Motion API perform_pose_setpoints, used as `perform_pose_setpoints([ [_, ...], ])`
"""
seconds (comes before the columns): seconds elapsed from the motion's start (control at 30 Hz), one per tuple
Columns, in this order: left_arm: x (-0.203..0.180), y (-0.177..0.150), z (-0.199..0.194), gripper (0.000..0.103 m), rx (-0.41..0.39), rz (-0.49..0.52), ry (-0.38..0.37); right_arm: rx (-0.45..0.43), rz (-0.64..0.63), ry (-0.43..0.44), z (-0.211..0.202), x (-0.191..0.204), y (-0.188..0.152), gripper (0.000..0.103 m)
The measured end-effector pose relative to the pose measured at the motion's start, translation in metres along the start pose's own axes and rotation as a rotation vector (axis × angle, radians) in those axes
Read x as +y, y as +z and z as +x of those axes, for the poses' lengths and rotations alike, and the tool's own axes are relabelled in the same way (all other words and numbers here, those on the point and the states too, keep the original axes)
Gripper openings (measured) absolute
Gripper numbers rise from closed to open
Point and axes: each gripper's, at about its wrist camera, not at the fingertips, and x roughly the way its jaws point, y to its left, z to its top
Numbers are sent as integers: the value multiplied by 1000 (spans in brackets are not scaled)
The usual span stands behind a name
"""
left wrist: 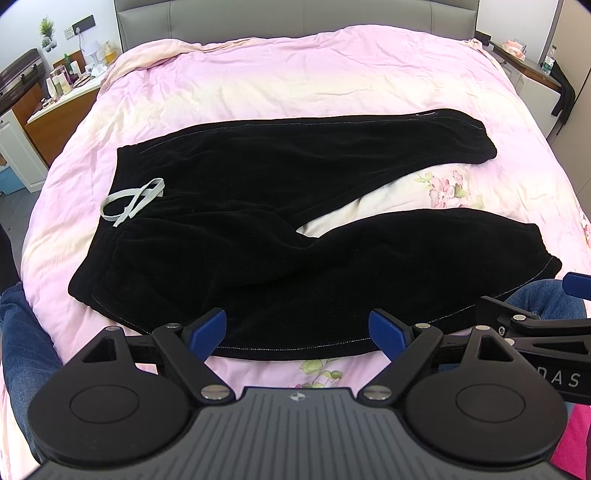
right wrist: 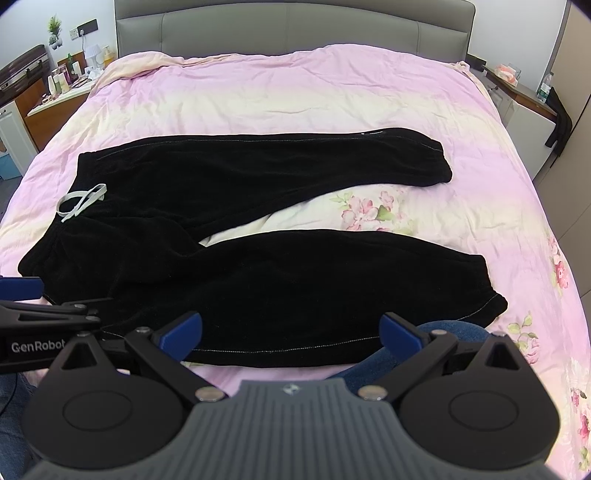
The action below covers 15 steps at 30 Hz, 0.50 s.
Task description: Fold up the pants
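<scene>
I hold my left gripper low over the near edge of the bed, its blue-tipped fingers spread wide apart with nothing between them. My right gripper sits just beside it on the right, likewise spread wide and holding nothing; each one shows at the edge of the other's wrist view.

The black sweatpants lie flat on the pink floral duvet, unfolded, with their long axis running across the bed from left to right. The waistband points to the left, and a pale grey drawstring lies looped on top of it near the far corner. The two legs run off to the right and splay apart from the crotch, so a wedge of duvet shows between them. The far leg stretches toward the right and ends in a gathered cuff. The near leg lies parallel to the bed's near edge, its lower hem line directly ahead of both grippers, and its cuff points right as well.

The fabric is a little rumpled around the hip, where a fold rises near the crotch. My jeans-clad knee shows just beside the near cuff. Beyond the duvet stands a grey padded headboard, and a cluttered bedside counter stands off to the left.
</scene>
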Motion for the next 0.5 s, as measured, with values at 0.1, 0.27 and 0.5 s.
perform_pose_setpoints([
  [0.1, 0, 0, 0, 101, -1, 0, 1, -1, 1, 0, 0, 0, 0, 98],
  [0.27, -1, 0, -1, 101, -1, 0, 2, -1, 0, 1, 0, -1, 0, 98],
  [0.5, 0, 0, 0, 101, -1, 0, 2, -2, -1, 0, 0, -1, 0, 98],
])
